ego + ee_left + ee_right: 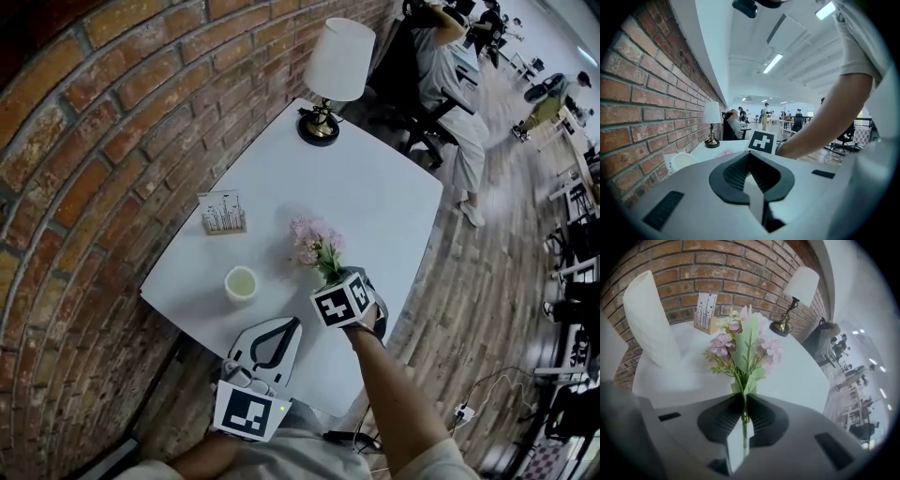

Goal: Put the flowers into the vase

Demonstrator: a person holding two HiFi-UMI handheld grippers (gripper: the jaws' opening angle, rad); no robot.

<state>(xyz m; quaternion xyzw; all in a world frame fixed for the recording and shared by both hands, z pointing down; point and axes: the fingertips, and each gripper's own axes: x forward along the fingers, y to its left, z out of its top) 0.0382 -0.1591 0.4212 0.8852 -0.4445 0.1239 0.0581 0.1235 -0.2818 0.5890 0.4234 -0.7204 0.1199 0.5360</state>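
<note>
A small bunch of pink flowers with green leaves is held above the white table. My right gripper is shut on its thin green stem. In the right gripper view the stem runs between the two dark pads and the blooms stand upright beyond them. The white vase stands on the table to the left of the flowers, apart from them; in that view the vase rises tall at the left. My left gripper hovers near the table's near edge, jaws shut with nothing between them.
A lamp with a white shade stands at the table's far end. A small wooden card holder sits by the brick wall on the left. A seated person is beyond the table, with wooden floor to the right.
</note>
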